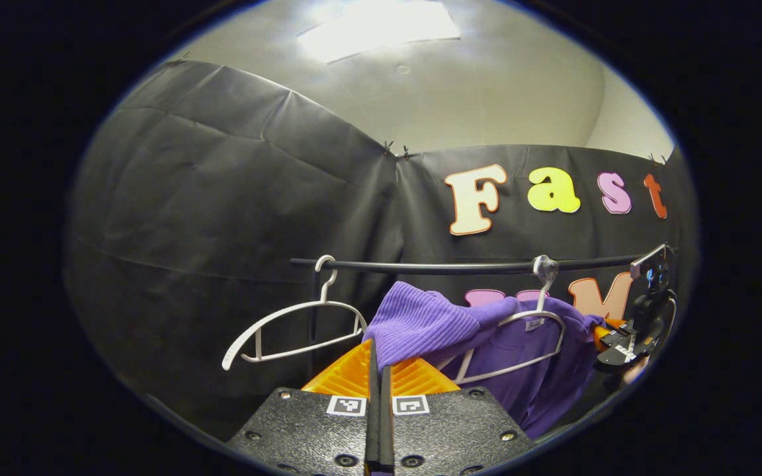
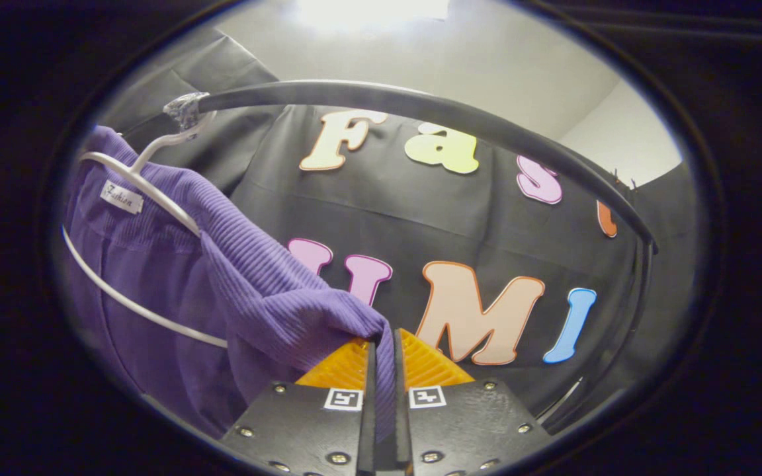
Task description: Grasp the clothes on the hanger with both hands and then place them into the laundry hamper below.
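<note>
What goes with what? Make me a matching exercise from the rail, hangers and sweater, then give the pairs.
1. rail
2. bare hanger
3. sweater
4. loaded hanger

a. pinched by left claw and right claw
b. hangs empty
c. carries both hangers
d. bears the sweater

Pairs: 1-c, 2-b, 3-a, 4-d

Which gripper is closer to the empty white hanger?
Left. The left gripper, shut on the purple garment, sits just beside the empty hanger. The right gripper holds the garment's far side, beyond the second hanger.
</note>
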